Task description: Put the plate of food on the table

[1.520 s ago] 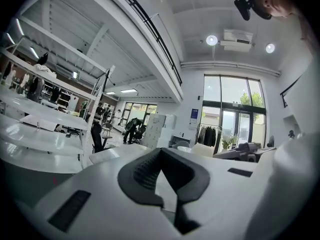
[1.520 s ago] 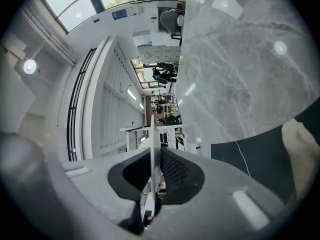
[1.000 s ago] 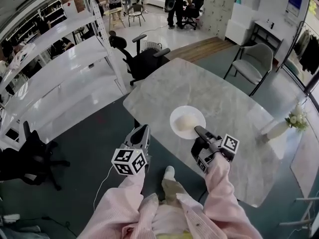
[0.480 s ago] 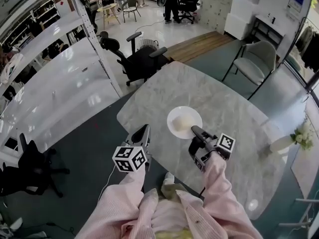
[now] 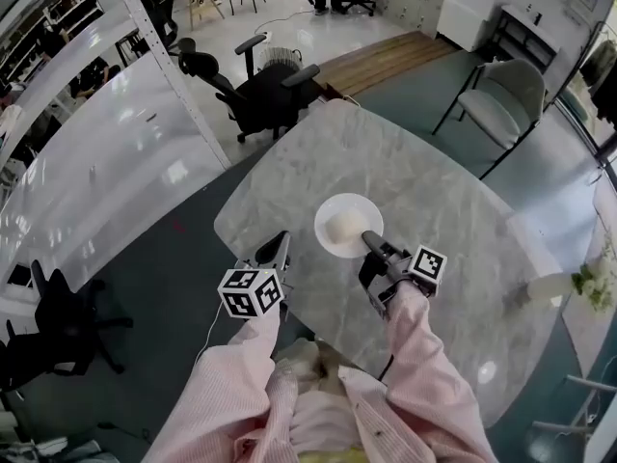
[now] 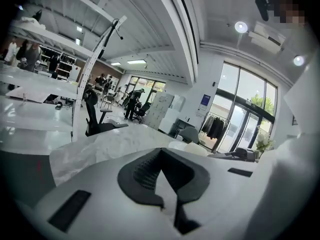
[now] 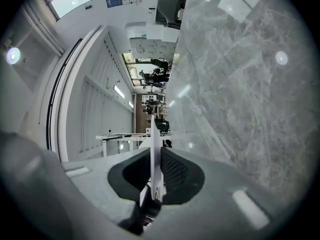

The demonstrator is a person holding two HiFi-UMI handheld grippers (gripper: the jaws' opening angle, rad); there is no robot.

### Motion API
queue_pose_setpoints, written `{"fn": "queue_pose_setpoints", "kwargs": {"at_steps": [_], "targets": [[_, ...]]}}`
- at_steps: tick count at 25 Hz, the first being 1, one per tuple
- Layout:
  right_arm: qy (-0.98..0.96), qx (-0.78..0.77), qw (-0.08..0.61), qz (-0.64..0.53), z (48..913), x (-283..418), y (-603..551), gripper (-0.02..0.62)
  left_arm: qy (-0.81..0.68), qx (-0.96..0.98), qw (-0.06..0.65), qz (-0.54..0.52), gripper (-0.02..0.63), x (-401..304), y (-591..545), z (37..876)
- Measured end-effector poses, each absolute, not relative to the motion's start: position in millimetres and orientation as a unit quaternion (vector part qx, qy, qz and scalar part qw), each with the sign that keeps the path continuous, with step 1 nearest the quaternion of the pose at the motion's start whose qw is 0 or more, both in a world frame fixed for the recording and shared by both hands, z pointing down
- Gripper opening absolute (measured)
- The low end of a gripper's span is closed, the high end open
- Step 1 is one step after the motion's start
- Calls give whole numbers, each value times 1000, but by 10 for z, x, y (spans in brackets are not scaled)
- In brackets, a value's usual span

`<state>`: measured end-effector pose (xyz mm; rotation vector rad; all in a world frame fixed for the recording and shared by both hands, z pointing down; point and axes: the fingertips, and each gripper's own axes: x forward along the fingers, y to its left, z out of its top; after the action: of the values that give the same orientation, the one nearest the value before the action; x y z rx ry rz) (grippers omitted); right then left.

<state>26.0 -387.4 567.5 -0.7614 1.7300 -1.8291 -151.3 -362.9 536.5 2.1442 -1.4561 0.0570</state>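
— Biggest things first?
— Dark teal floor (image 5: 164,287) all round, then a white metal shelving rack (image 5: 106,152) along the left. After that, a broad grey marbled stone surface (image 5: 453,210) filling the middle of the head view

— Seats?
— Black office chair (image 5: 265,99) just beyond the surface's far corner, pale grey armchair (image 5: 496,114) off its far right side. Second black chair (image 5: 58,307) low on the left, well apart from the surface

— Any sign of the person?
— Only two pink striped sleeves (image 5: 241,374) stretched forward from the bottom of the head view, one tool at the end of each

— Whereabouts of the task's thing?
— Round white plate (image 5: 330,210) over the near part of the surface, roughly level. Can't tell whether resting on the stone or held just above it

— State of the tools?
— Turned on its side, right tool (image 5: 367,240) clamped on the plate's near rim. Thin white edge pinched between dark ribbed pads in the right gripper view, marbled stone close beside. As for the left tool (image 5: 281,243): at the surface's near left edge, beside the plate but apart from it, pads together at the tips, nothing between them

— Anything smaller?
— White vase with pale flowers (image 5: 569,285) near the surface's right edge, well apart from the plate

— Smallest?
— Pale rounded mound of food (image 5: 346,227) in the plate's middle, just ahead of the right tool's tips
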Motion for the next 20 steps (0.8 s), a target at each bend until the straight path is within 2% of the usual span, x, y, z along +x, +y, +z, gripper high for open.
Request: {"fn": "queue_pose_setpoints", "kwargs": {"at_steps": [20], "targets": [[613, -326, 191, -694, 6633, 101, -4201, 28, -509, 770, 378, 80, -3, -1417, -3981, 6404]]}}
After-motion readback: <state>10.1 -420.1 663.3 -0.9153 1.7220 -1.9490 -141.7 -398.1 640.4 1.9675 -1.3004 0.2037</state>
